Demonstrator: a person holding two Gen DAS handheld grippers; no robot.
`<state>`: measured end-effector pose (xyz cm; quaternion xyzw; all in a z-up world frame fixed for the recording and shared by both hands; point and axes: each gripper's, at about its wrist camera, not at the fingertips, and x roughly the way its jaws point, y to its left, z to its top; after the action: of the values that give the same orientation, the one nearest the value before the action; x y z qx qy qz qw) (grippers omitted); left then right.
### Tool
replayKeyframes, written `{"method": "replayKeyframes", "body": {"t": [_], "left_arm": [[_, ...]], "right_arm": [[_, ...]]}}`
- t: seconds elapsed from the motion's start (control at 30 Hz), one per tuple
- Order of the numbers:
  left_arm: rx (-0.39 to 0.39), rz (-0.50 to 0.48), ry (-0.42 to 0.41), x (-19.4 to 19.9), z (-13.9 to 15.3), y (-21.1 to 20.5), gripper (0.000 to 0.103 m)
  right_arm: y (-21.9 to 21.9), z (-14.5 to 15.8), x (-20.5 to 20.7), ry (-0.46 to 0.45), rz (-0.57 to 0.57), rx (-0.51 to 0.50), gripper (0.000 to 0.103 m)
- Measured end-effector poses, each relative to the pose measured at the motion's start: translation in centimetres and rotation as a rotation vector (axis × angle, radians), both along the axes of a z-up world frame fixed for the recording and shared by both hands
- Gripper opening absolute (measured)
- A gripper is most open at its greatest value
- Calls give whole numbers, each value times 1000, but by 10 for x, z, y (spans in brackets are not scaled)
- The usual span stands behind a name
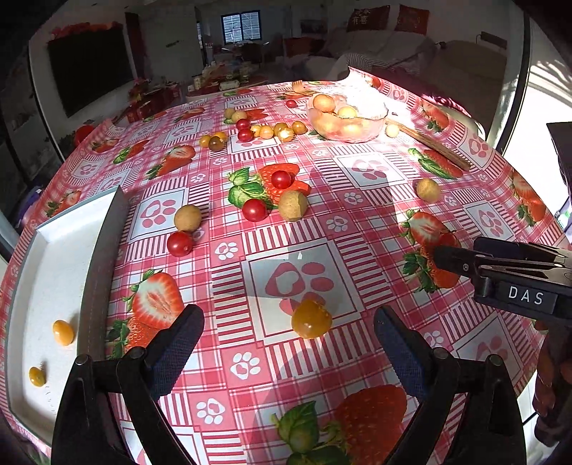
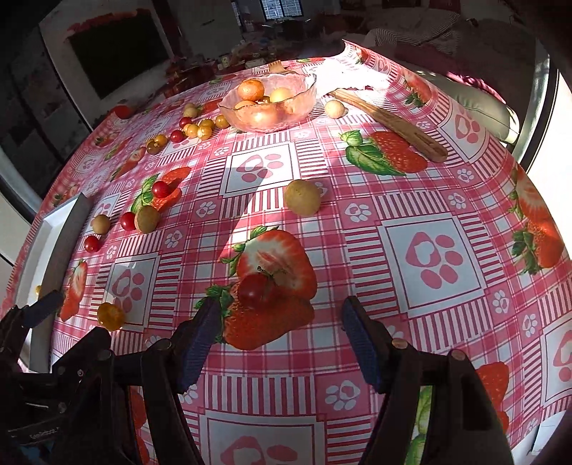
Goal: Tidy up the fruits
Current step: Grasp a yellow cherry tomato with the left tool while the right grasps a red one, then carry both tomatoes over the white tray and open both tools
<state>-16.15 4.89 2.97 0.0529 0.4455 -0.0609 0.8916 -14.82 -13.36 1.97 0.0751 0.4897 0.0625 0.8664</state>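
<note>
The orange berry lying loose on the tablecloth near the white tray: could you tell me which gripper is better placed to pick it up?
Left. The left gripper is open with the orange berry between its fingers, beside the white tray. The right gripper faces a red cherry tomato.

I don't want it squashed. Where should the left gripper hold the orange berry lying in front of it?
Close the left gripper across the orange berry's widest middle, coming straight forward and down: it is round, lies loose, and the open fingers already flank it.

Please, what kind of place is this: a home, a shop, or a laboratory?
Most likely a home, probably a living and dining room. The fruit lies on a table with a strawberry-print tablecloth, a dark wall television hangs at the back left, and a sofa with red cushions stands behind.
</note>
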Motion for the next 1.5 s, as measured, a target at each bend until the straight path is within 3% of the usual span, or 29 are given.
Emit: {"method": "replayKeyframes", "body": {"t": [0.03,0.1,0.17,0.23,0.27,0.3,0.33,0.5,0.8,1.27,1.5], "left_arm": [[0,-3,6,2,-2,-3,96],[4,-2,26,6,-6,-7,76],[2,9,68,12,-13,-7,66],[-34,25,72,12,-16,-4,60],[-32,23,68,11,-15,-4,54],[-31,12,56,10,-15,-4,28],[-34,-1,54,10,-14,-5,24],[-149,17,62,6,-6,13,24],[-162,89,-24,-12,29,62,24],[-138,314,-100,-39,48,186,24],[-128,413,-140,-37,77,252,24]], "right_arm": [[3,0,2,-4,7,-12,72],[8,-1,6,-11,24,-37,68],[13,-1,10,-17,40,-64,63],[18,-2,11,-24,45,-105,56],[19,-2,11,-28,47,-126,48],[21,-2,10,-36,51,-147,33],[21,-2,9,-44,59,-156,32],[15,1,5,-33,65,-76,31],[34,24,-2,-36,118,28,31],[142,56,6,-49,330,60,31],[213,81,23,-58,456,80,31]]}}
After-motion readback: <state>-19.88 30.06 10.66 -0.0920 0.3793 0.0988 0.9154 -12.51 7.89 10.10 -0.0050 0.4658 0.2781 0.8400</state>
